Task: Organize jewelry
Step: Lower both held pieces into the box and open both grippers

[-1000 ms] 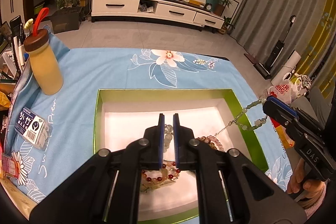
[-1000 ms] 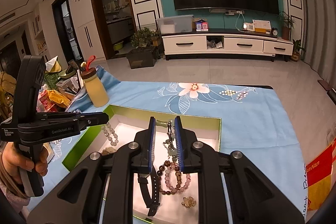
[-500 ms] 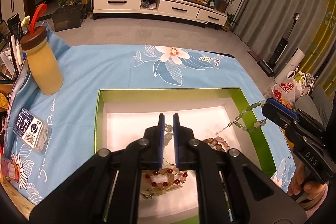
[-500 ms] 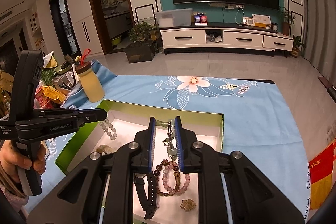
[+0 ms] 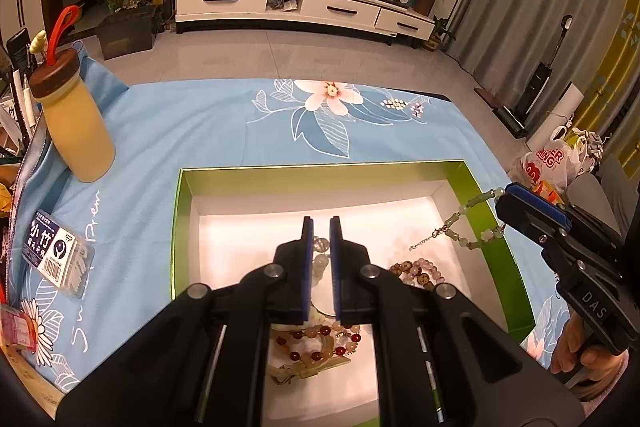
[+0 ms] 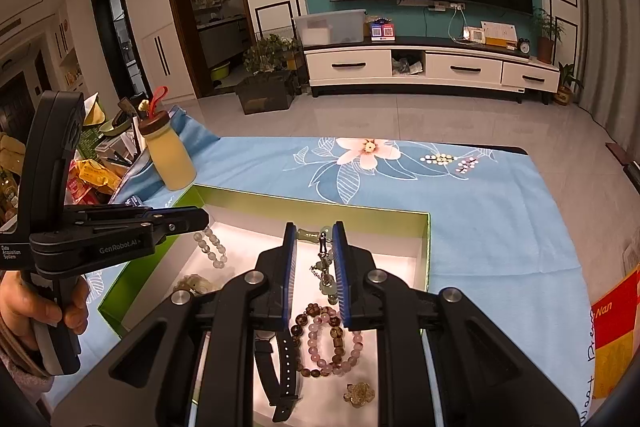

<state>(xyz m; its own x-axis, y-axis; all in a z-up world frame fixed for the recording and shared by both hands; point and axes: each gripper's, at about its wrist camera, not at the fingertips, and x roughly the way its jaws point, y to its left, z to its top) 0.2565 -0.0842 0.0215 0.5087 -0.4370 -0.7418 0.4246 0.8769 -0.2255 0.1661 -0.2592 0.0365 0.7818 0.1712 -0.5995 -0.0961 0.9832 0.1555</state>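
both grippers hang over the green box (image 5: 182,227), each holding a strand clear of the white floor. left gripper (image 5: 321,227): fingers nearly together, pinched on a clear bead bracelet (image 6: 211,247) that dangles from its tip in the right wrist view. right gripper (image 6: 314,239): fingers narrow, clamped on a jade bracelet (image 5: 472,223) whose chain end trails toward the box floor.

step in hand, as judged: carrying two pieces at once for placing in the box. already lying in the box: a pink bead bracelet (image 6: 332,343), a black watch (image 6: 280,367), a gold flower charm (image 6: 359,393), a red bead bracelet (image 5: 320,341).

next move probably calls for lowering each strand onto a bare patch of floor, apart from the pieces already there, so chains do not tangle, then letting go. the jade bracelet hangs near the right wall; it should clear the rim first.

surface: blue floral cloth (image 5: 220,123) on a table; yellow bottle (image 5: 78,131) at the far left, a small pack (image 5: 56,255) near it. room: tiled floor, white tv cabinet (image 6: 432,67), dark tv, grey curtains.
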